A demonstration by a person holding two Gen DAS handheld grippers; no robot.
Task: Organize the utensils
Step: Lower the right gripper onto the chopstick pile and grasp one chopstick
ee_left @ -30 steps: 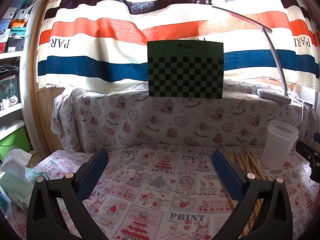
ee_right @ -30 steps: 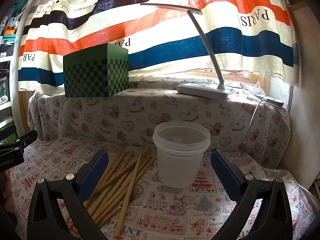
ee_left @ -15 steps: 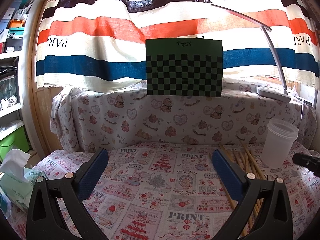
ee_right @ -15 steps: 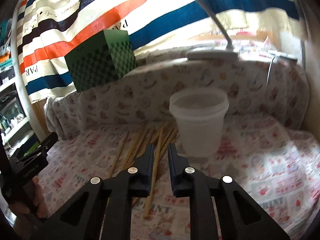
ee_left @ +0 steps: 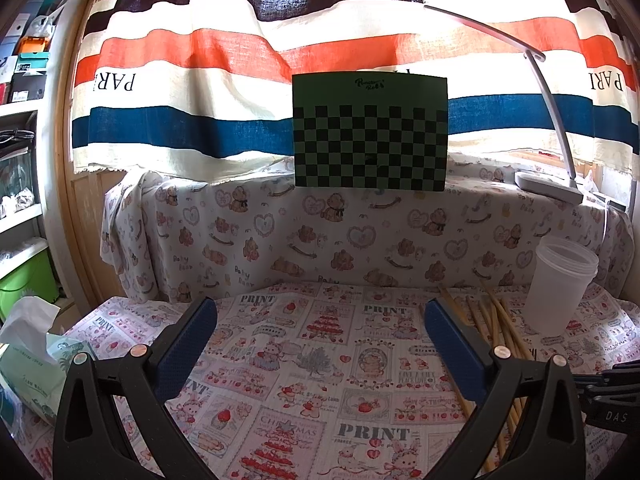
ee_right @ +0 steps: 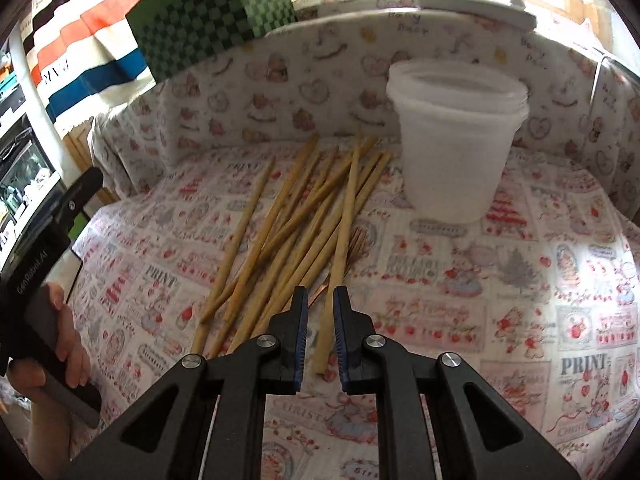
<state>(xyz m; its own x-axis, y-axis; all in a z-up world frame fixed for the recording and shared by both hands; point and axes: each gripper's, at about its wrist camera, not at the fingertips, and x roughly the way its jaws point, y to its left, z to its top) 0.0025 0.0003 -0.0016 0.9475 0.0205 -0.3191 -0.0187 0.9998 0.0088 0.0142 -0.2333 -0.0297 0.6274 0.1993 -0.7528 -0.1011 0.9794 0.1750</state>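
Observation:
Several bamboo chopsticks (ee_right: 304,224) lie in a loose pile on the patterned cloth, left of a translucent white plastic cup (ee_right: 456,136) that stands upright. My right gripper (ee_right: 320,300) hovers over the near ends of the pile, its jaws narrowed to a small gap with one chopstick (ee_right: 340,248) lined up in it; I cannot tell whether the pads touch it. My left gripper (ee_left: 320,328) is wide open and empty over the bare cloth, with the chopsticks (ee_left: 492,328) and cup (ee_left: 560,284) to its right.
A green checkered box (ee_left: 370,132) and a desk lamp (ee_left: 548,184) stand on the cloth-covered ledge behind. A tissue pack (ee_left: 28,344) lies at the left edge. Shelves (ee_left: 20,160) stand at the far left.
My right gripper narrowed from wide open to a small gap, then tilted down and moved closer over the chopstick pile. The left gripper stayed nearly still and open.

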